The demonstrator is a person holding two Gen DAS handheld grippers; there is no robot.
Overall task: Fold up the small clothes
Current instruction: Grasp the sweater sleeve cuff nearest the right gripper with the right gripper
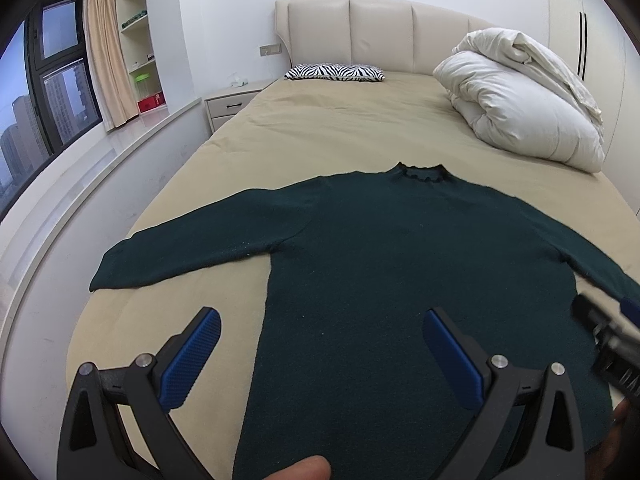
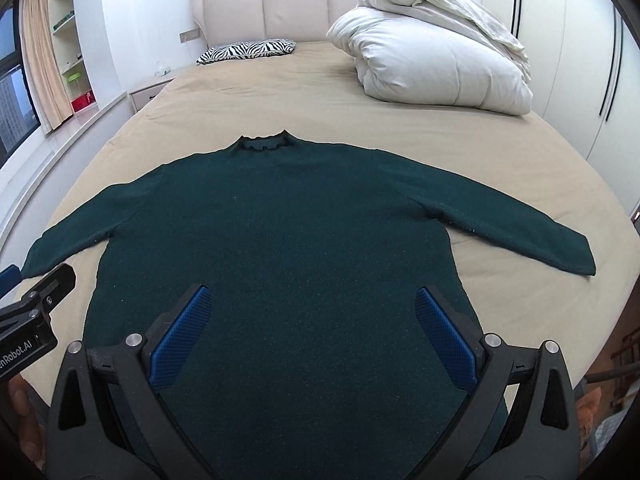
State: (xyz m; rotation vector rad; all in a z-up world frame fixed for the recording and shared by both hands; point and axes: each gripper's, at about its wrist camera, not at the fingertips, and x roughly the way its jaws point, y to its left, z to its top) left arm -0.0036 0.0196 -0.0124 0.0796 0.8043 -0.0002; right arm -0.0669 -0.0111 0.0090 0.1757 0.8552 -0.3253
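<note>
A dark green sweater (image 2: 276,248) lies flat on the bed (image 2: 500,160), on the tan sheet. Its front faces up. The frilly neck (image 2: 262,145) points toward the padded headboard (image 2: 264,8). The bottom hem is at the near edge of the bed. Both sleeves are spread out to the sides. The left sleeve (image 1: 192,240) reaches toward the bed edge by the window (image 1: 44,92). The right sleeve (image 2: 512,220) reaches toward the bed edge by the white closet doors (image 2: 560,40).

The left gripper (image 1: 322,322) hangs over the lower left part of the sweater. Its jaws are wide apart and hold nothing. One blue pad (image 1: 192,360) is over the tan sheet just beside the sweater's side edge, and the other is over the green cloth. A fingertip (image 1: 298,469) shows at the bottom of the left wrist view.

The right gripper (image 2: 314,300) hangs over the lower middle of the sweater. Its jaws are wide apart too, and nothing is between them. Both its blue pads (image 2: 446,340) are over the green cloth.

At the far end of the bed, a zebra-striped pillow (image 2: 248,51) lies by the headboard. A big white folded quilt (image 2: 432,52) sits in the far right corner. A small nightstand (image 1: 230,106) stands beside the bed, next to shelves (image 1: 138,36) and a curtain (image 1: 104,48).
</note>
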